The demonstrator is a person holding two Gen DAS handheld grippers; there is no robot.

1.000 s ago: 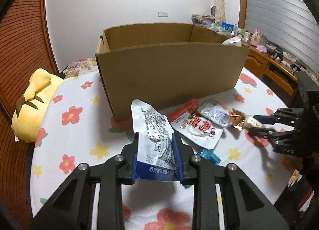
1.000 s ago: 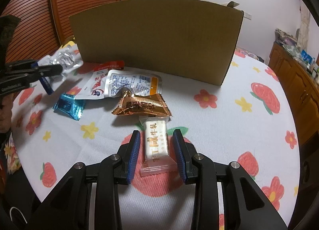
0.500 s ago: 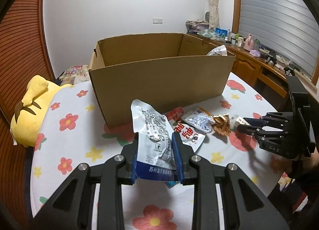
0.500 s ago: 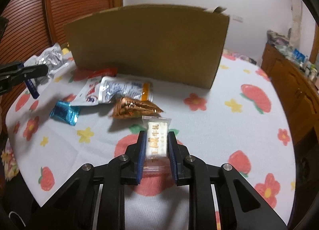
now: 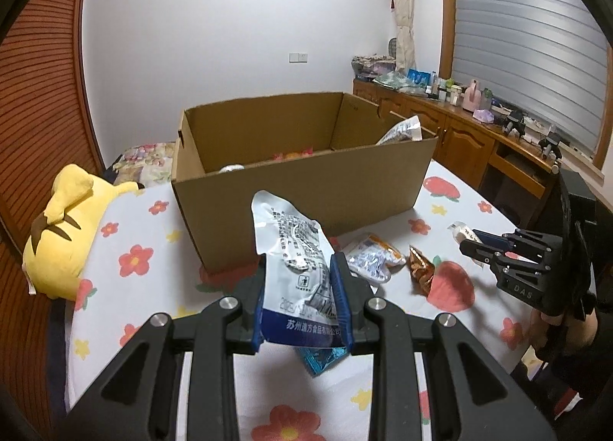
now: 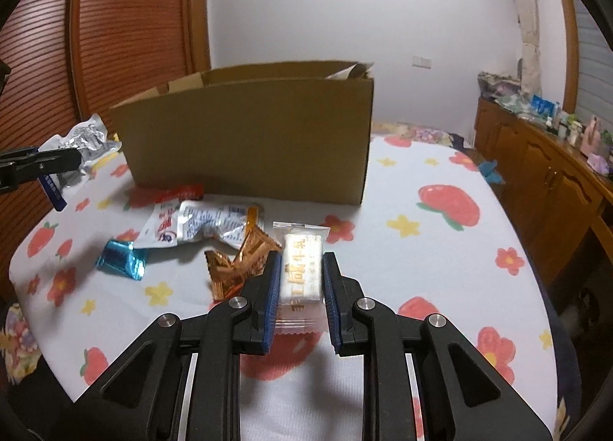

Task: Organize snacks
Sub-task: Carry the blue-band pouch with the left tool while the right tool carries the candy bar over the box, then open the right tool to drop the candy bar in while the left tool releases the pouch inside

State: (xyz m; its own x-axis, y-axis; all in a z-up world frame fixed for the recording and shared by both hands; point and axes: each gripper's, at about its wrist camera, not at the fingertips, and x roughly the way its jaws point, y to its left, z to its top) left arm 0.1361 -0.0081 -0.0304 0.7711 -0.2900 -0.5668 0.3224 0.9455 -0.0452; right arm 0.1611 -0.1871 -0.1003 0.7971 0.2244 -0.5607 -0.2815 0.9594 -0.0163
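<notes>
Snacks sit in both grippers above the flowered bench (image 6: 440, 272). Left gripper (image 5: 300, 280) clamps a silver-and-blue pouch (image 5: 295, 261) by its lower end, long axis upright and leaning slightly left, top pointing toward the cardboard box (image 5: 306, 188). Right gripper (image 6: 300, 284) is closed on a white nougat packet (image 6: 301, 268), long axis running along the fingers toward the box. On the cloth lie an orange foil wrapper (image 6: 239, 265), a blue foil candy (image 6: 120, 259) and a silver packet (image 6: 214, 224).

Floral table (image 6: 440, 268) (clothed), cardboard box (image 6: 249, 142), snack packets (image 6: 207, 226)
</notes>
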